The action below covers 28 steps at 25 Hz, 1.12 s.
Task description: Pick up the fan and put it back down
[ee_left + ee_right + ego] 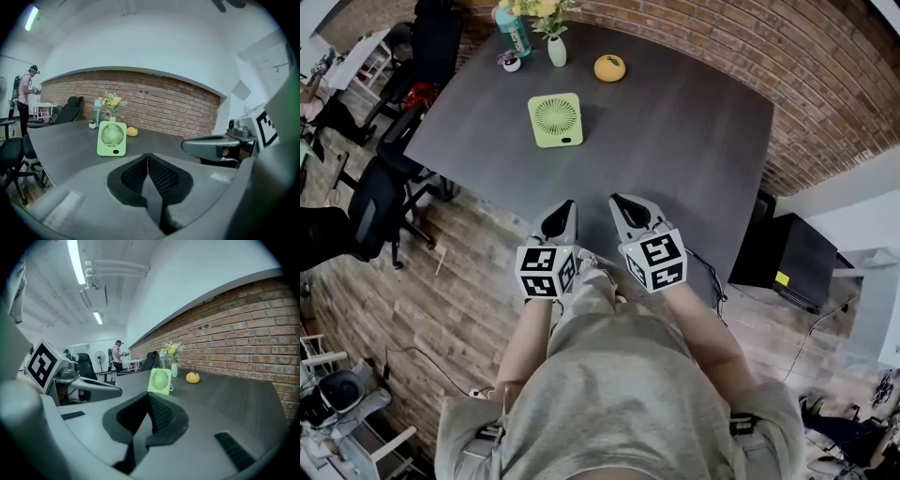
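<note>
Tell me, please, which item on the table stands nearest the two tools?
The green fan: it stands alone mid-table, while the orange fruit, vase and bottle sit farther back.

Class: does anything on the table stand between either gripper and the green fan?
Nothing visible does. Only bare table lies between the fan and the left gripper and right gripper, both shut. The vase, bottle and orange fruit sit beyond the fan.
</note>
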Tool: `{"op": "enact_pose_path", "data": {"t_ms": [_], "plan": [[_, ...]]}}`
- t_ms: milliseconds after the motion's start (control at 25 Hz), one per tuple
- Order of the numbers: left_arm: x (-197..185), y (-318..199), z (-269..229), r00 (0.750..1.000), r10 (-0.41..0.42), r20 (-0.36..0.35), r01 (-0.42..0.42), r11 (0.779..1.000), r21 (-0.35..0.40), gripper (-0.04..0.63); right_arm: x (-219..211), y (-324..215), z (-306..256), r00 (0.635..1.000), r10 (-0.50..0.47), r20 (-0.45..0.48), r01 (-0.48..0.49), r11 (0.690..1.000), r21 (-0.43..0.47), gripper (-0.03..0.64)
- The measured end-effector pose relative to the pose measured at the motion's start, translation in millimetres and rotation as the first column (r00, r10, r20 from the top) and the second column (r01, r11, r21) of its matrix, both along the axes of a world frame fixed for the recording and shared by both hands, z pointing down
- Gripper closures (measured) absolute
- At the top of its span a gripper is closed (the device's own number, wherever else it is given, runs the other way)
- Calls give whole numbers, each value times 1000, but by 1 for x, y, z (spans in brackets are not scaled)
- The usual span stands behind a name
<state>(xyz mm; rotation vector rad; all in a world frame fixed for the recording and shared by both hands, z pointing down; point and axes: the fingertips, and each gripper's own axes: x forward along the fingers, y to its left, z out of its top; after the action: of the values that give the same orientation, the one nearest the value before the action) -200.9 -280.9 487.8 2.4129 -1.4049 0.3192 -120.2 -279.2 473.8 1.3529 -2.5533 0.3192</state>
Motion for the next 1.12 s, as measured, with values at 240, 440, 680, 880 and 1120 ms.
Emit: {"op": "enact_pose_path", "data": {"t_ms": [240,440,680,880,1120], "plan": [[8,33,-9,1000,13,-11,-13,1000,23,572,6,31,-5,1000,10,3,-10,1000,19,614],[14,57,-13,1000,22,-14,-21,999,42,572,11,56,-10,1000,19,5,-19,999,37,614],[14,83,-17,999,32,-17,-31,998,56,572,15,82,-13,999,37,2,-37,998,49,615],[14,104,-20,999,36,-20,-34,997,71,572,18,105,-15,999,49,4,-49,997,64,615],[14,126,-23,999,40,-25,-37,996,86,572,17,127,-13,999,52,1,-52,996,72,615]]}}
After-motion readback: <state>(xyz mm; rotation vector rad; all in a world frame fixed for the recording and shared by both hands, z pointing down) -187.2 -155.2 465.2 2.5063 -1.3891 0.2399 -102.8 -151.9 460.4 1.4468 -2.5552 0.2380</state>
